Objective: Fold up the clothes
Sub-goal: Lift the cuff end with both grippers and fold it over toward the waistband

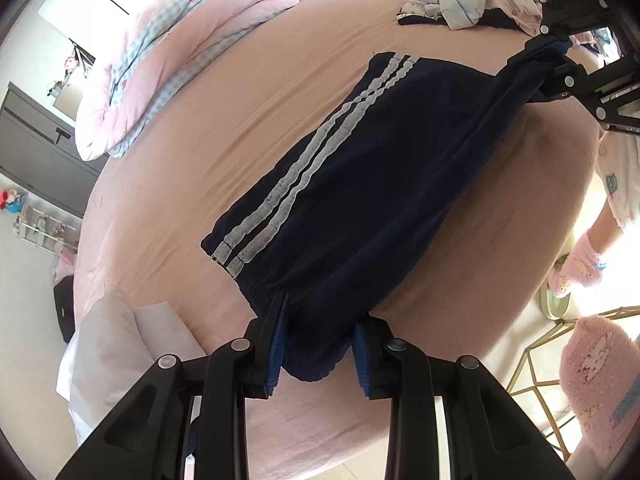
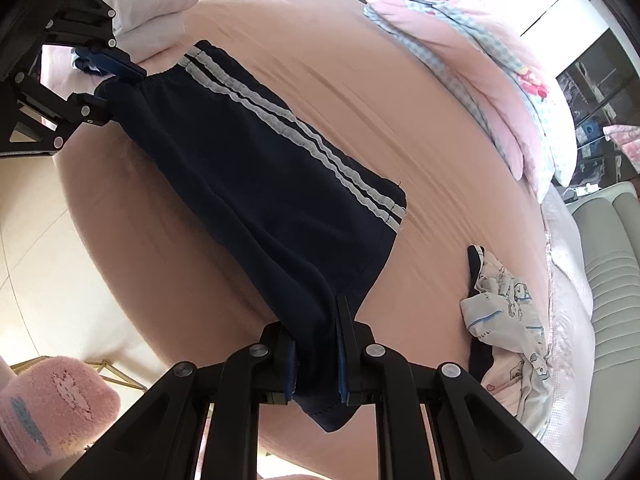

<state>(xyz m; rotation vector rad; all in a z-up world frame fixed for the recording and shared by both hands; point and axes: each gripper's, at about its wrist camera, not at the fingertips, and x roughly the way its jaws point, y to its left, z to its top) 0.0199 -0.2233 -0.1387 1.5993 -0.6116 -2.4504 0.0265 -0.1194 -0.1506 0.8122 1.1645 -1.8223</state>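
one shorts (image 1: 360, 184), two tools, one clothes pile (image 1: 468, 0)

The navy shorts (image 1: 360, 184) are soft matt cloth with dimpled white mesh-like stripes (image 1: 280, 188). The pink bedsheet (image 1: 200, 168) is smooth matt fabric. Gripper arms are matt black plastic with shiny metal rivets (image 1: 240, 345); the slippers (image 2: 52, 404) look fuzzy.

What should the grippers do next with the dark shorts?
Probably swing the near edge over toward the white stripes and lay it down. Both hand-held grippers, left and right, pinch the shorts along that edge, lifted off the pink bed.
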